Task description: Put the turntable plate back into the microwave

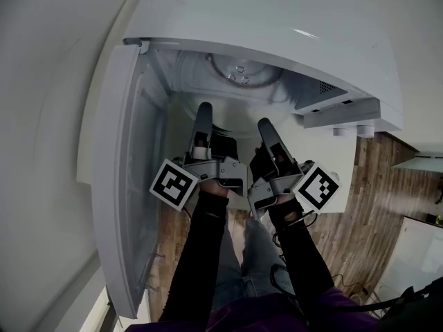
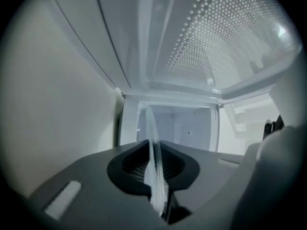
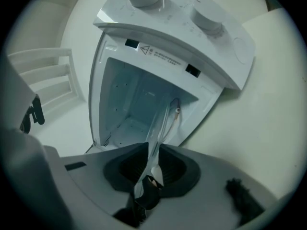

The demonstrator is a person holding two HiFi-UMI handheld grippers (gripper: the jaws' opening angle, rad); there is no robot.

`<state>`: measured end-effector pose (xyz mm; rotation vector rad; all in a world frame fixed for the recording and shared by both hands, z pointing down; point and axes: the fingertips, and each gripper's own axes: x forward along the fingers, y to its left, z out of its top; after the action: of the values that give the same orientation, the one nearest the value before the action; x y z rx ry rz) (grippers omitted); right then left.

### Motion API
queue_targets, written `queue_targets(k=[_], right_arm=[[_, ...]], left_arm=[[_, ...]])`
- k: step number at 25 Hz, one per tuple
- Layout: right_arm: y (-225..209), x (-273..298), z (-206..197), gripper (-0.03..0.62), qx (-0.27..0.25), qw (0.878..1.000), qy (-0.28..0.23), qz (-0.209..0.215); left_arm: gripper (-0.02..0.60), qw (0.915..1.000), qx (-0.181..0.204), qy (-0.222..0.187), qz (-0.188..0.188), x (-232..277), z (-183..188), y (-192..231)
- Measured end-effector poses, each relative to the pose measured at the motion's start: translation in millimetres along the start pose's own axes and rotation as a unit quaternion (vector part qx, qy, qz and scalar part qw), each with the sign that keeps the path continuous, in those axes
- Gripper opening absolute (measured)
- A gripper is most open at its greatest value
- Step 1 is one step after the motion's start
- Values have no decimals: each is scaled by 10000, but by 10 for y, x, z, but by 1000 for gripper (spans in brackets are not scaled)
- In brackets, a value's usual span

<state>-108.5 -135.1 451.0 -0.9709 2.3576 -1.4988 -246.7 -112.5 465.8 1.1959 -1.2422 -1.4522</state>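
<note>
The clear glass turntable plate (image 1: 239,75) is in the mouth of the open white microwave (image 1: 277,19), its hub showing in the head view. Both grippers hold it by the near rim. My left gripper (image 1: 204,109) is shut on the rim, and the plate (image 2: 151,128) runs edge-on between the pads of the left gripper (image 2: 154,147). My right gripper (image 1: 265,124) grips the rim beside it. In the right gripper view the plate (image 3: 165,119) stands edge-on in the right gripper (image 3: 153,150), reaching toward the cavity (image 3: 134,104).
The microwave door (image 1: 121,185) hangs open at the left, close to my left arm. The control panel with two knobs (image 3: 192,18) sits beside the cavity. A perforated white panel (image 2: 216,42) fills the upper left gripper view. Wooden floor (image 1: 374,206) lies below right.
</note>
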Motion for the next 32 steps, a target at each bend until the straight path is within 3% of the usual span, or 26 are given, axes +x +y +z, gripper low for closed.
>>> queue_targets(k=[6,10,20,26,32], right_arm=[[-62,143,148,77,347,9991,-218,86],[-108,246,239,79,290,9992,-243,83],[-111,442,434,84,203,9992,-350,36],[-110,501,475,91,296,9990,-321,-5],[-103,542,522,94,245,9991,-329,-74]], left_arm=[[37,9990,380,172,166,251,-10,-37],[35,9970,644,285,329,394,-2,-20],[35,9965,625,271,492,665,18,-19],[35,9927,590,316,1005,712,33,36],[34,9904,515,300,1245,761,36,61]])
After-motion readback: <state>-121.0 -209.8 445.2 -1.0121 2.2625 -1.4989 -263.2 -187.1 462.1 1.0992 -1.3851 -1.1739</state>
